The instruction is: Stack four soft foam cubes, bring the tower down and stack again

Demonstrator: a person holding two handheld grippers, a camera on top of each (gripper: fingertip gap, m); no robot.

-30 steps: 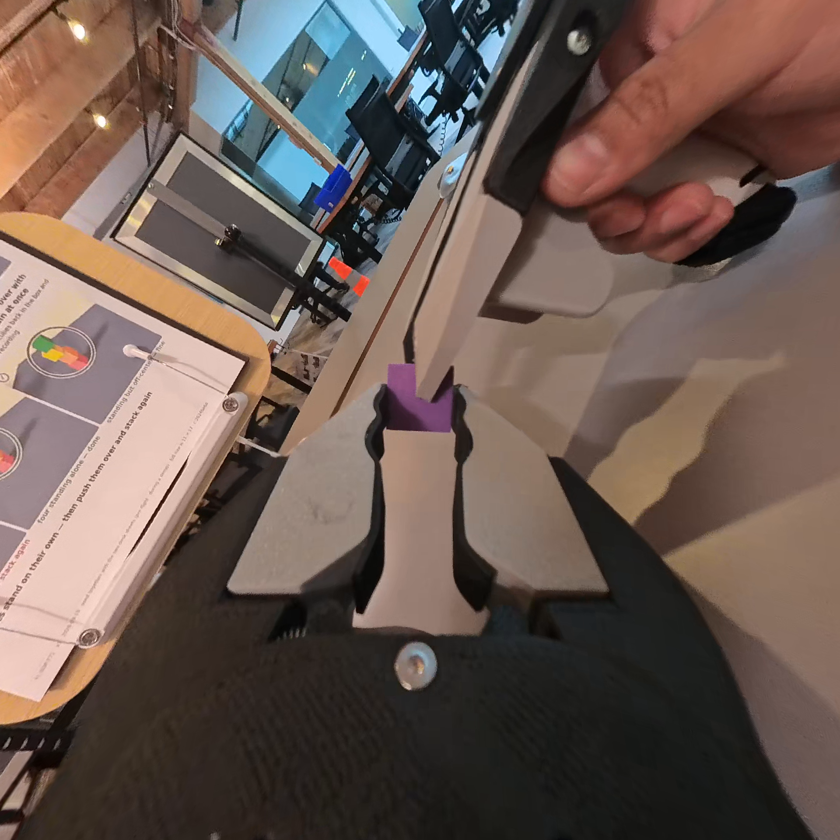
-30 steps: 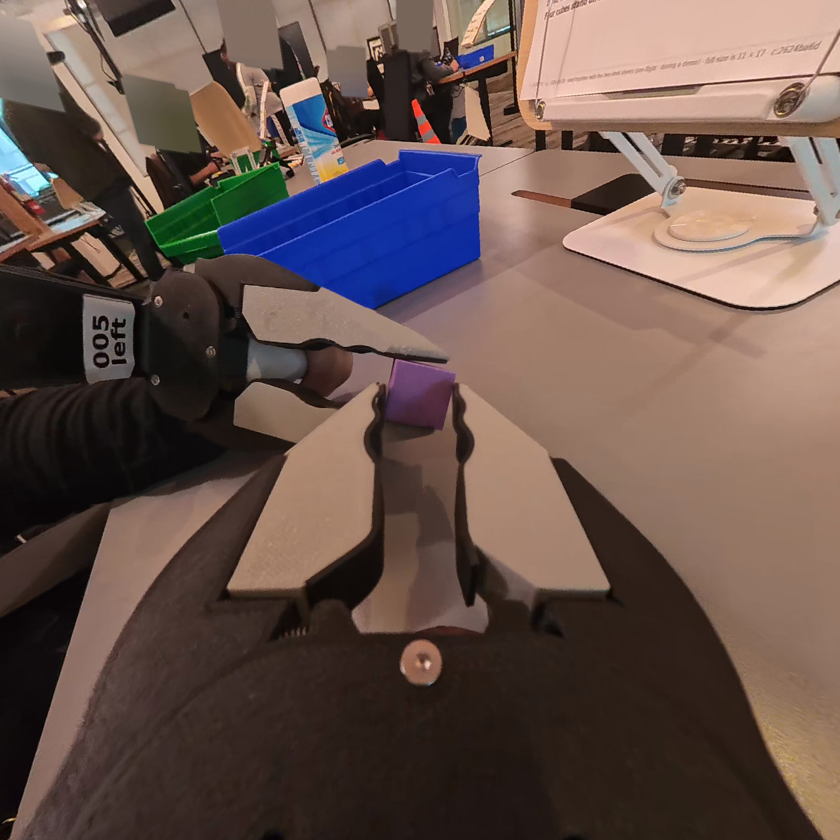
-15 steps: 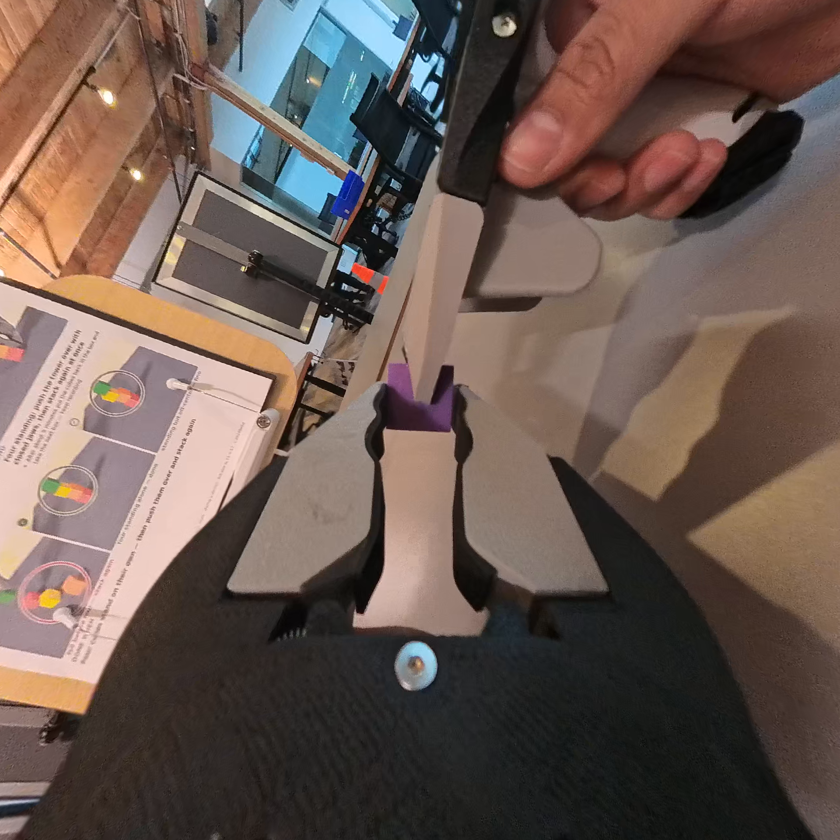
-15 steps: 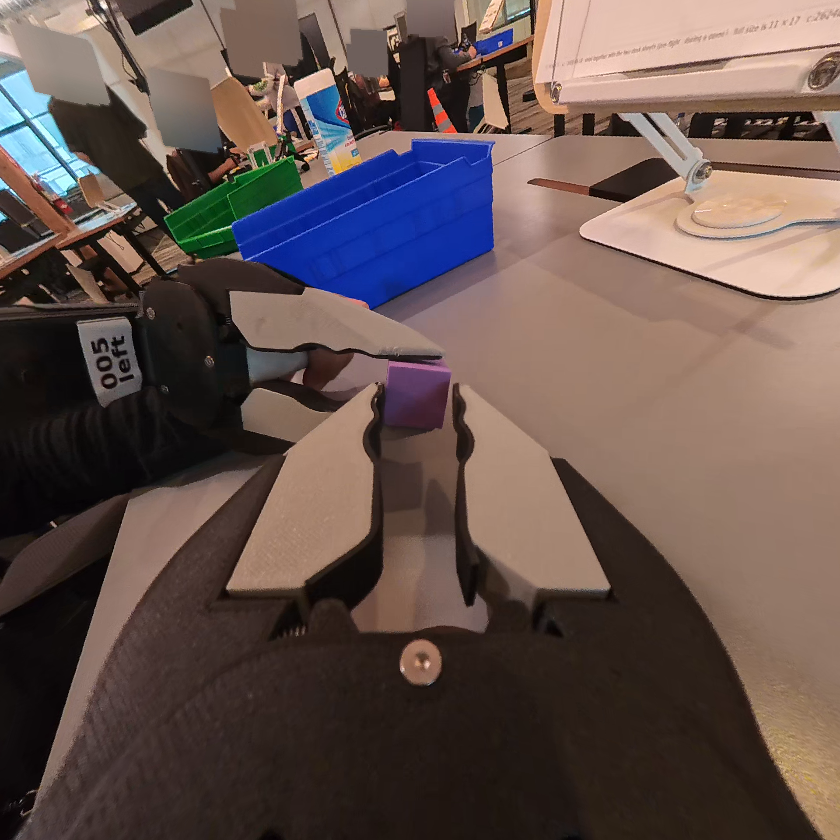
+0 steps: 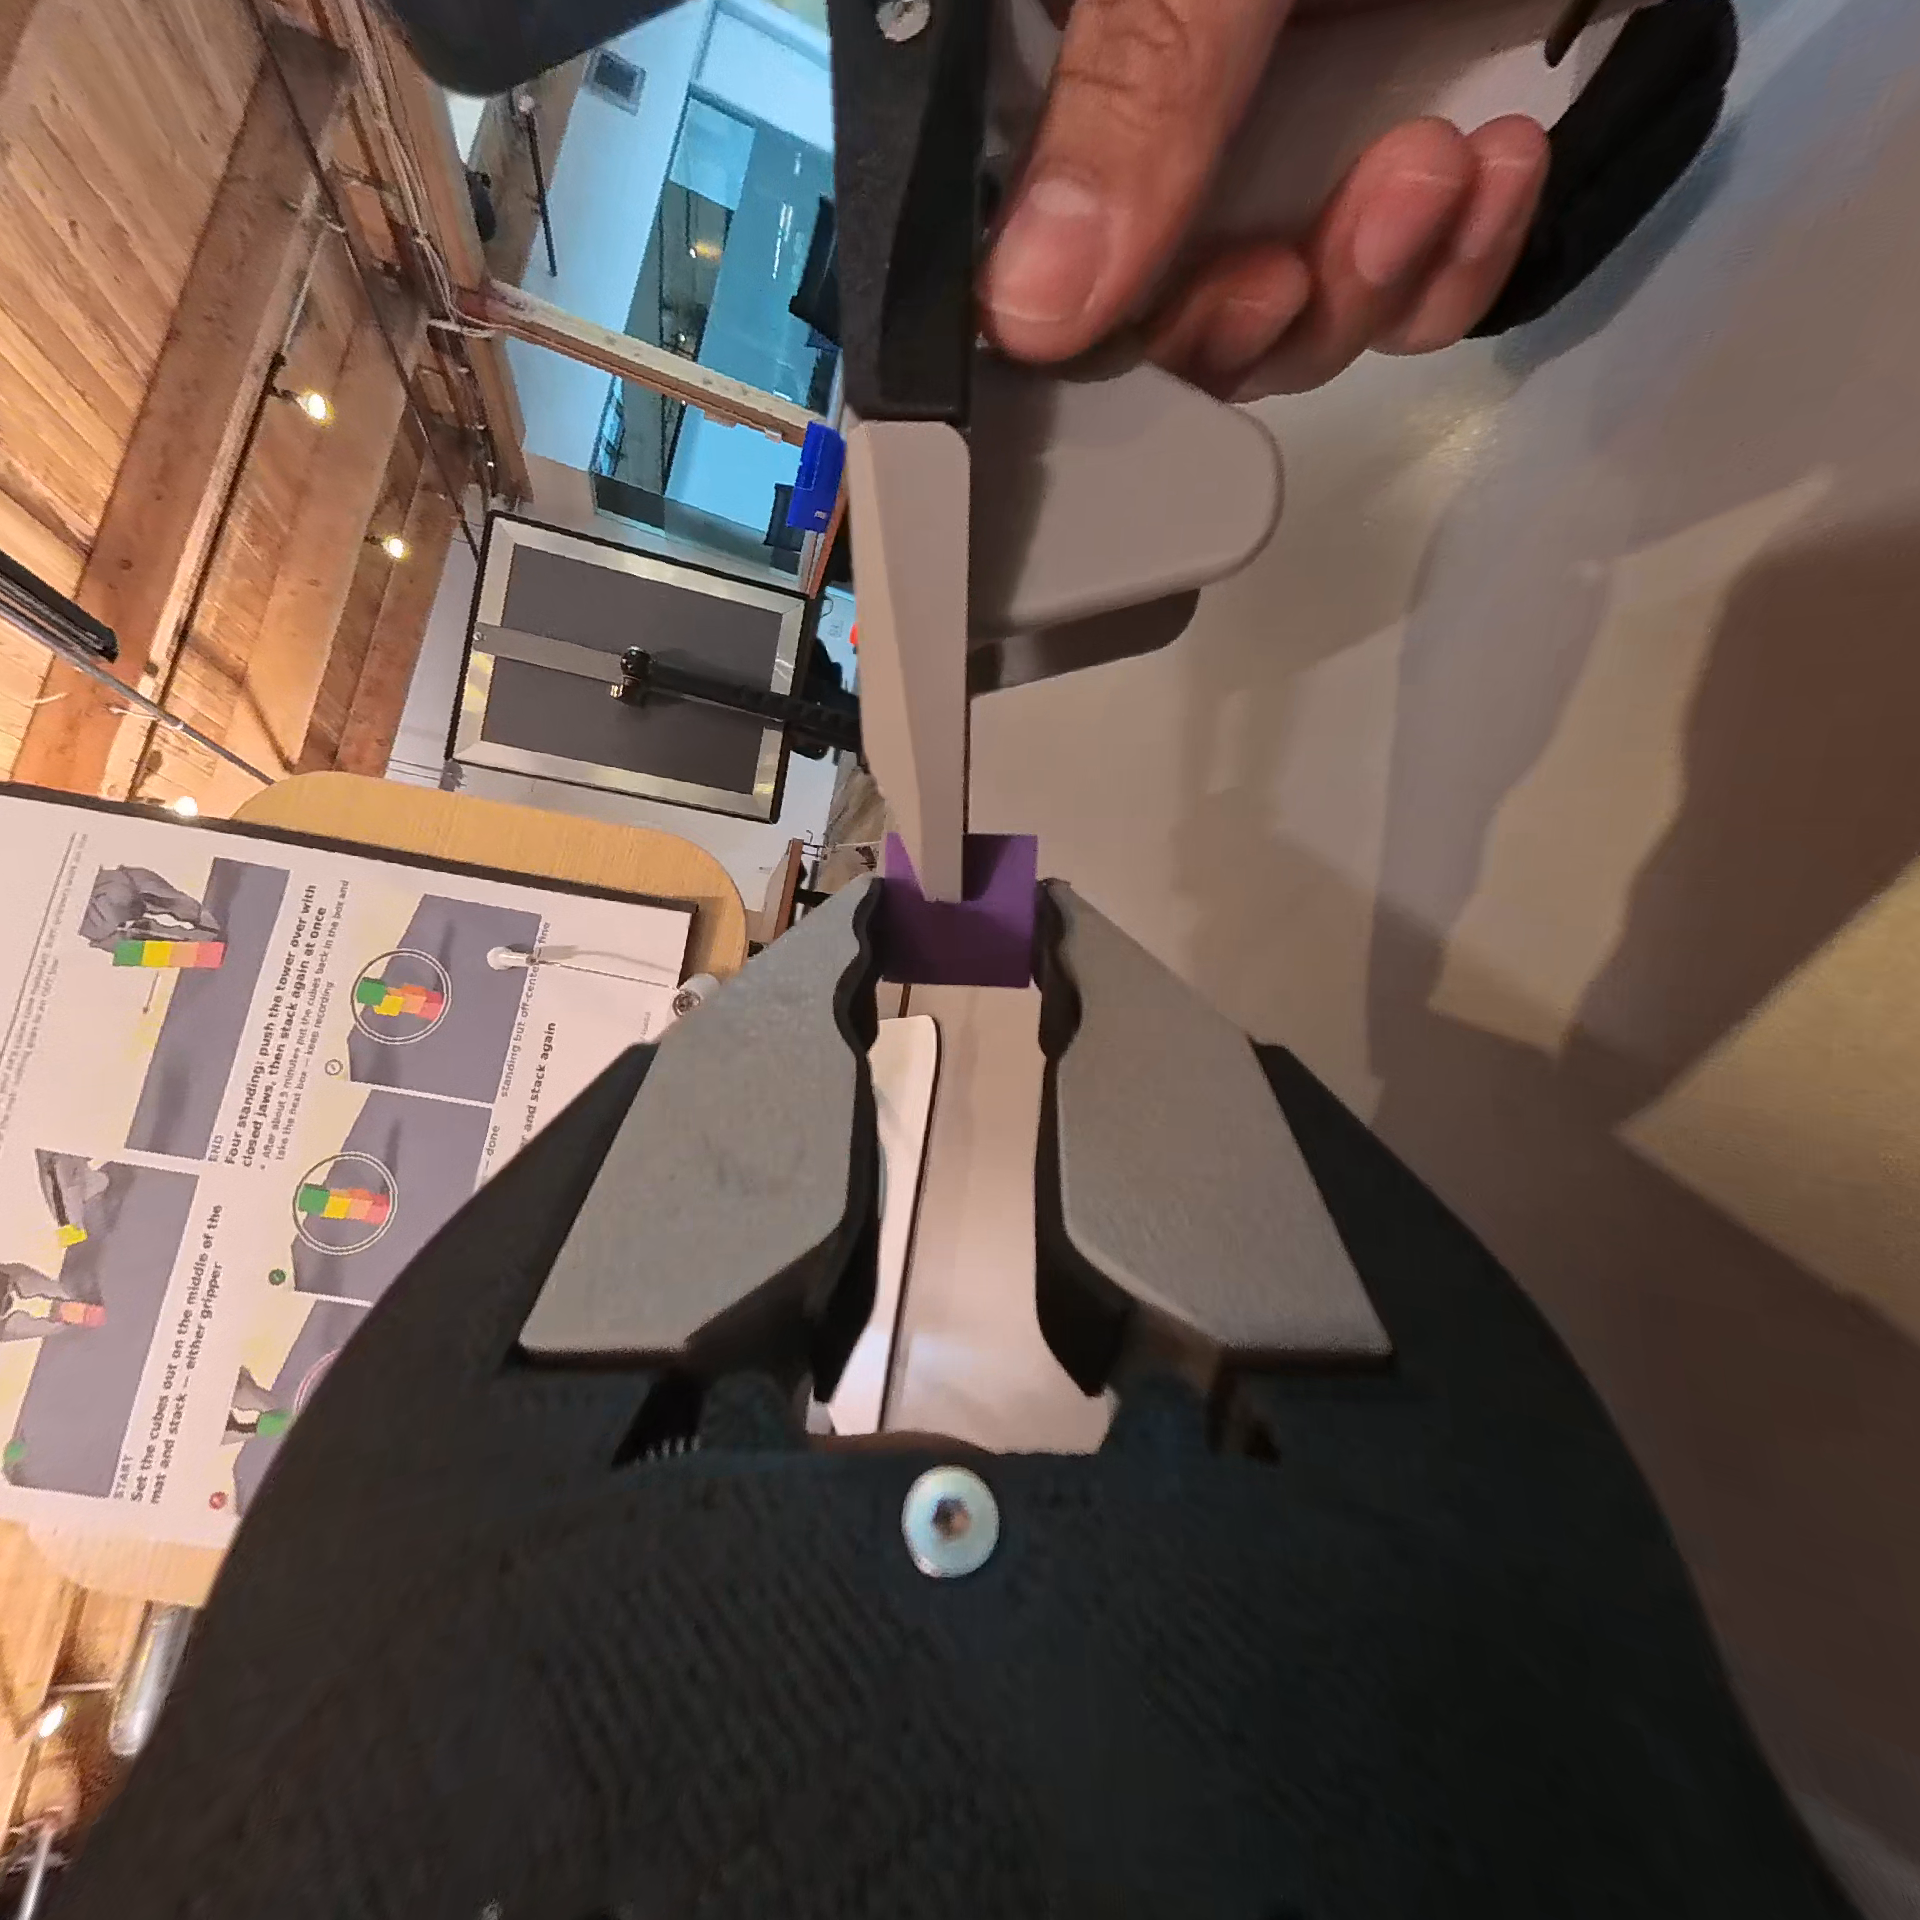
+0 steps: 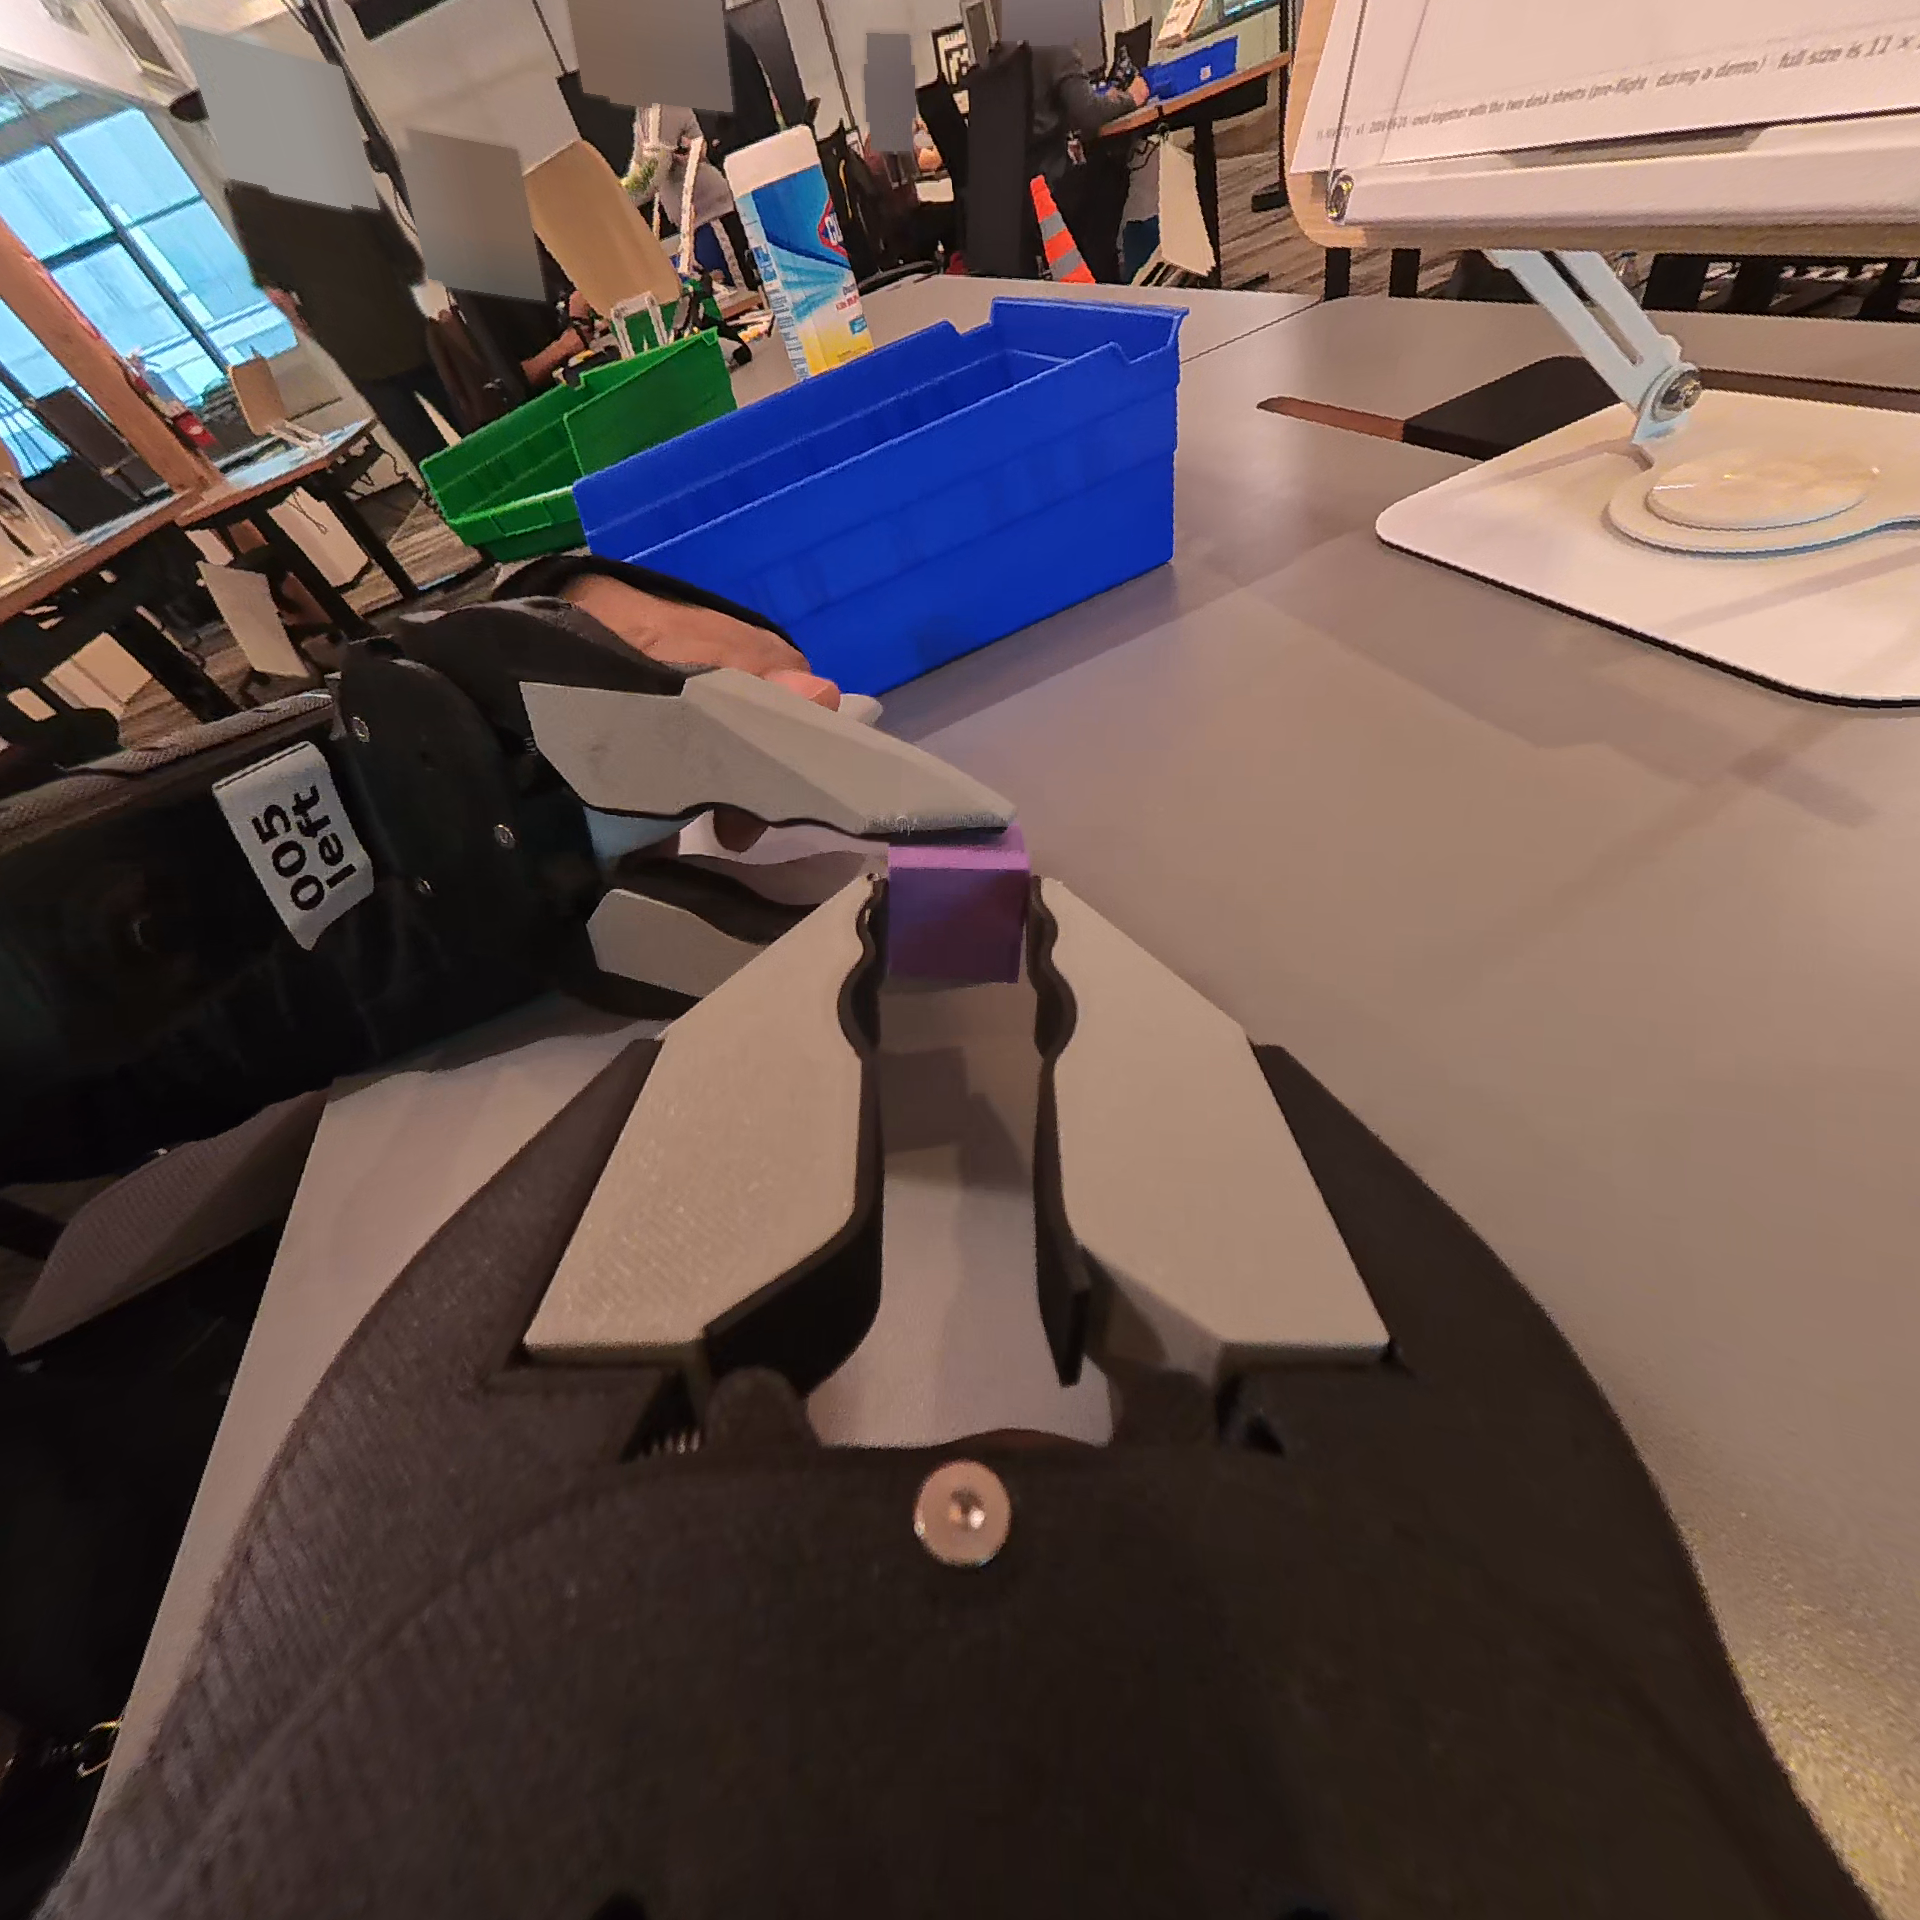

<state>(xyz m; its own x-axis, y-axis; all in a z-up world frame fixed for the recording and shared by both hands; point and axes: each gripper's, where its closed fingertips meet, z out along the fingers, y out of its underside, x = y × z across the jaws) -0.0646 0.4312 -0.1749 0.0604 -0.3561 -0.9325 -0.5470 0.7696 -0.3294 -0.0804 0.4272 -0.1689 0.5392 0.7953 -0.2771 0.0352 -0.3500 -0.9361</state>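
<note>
Grey tabletop (image 6: 1455,935) fills the right wrist view, with a blue bin (image 6: 894,488) at the far side, a green bin (image 6: 561,447) behind it and a white stand base (image 6: 1662,540) off to the right; closer in, both grippers converge on one small purple cube (image 6: 954,923) that sits on the table. Right gripper (image 6: 954,914) comes in level, its two fingers either side of the cube at the very tips, touching or nearly so, whether it is squeezing I cannot tell. Left gripper (image 5: 958,925) is rolled on its side, and in its own view the cube (image 5: 966,940) is wedged right between its fingertips, both pads against the purple faces, a narrow grip. From the right view its upper finger lies flat on the cube's top, lower finger hidden behind
</note>
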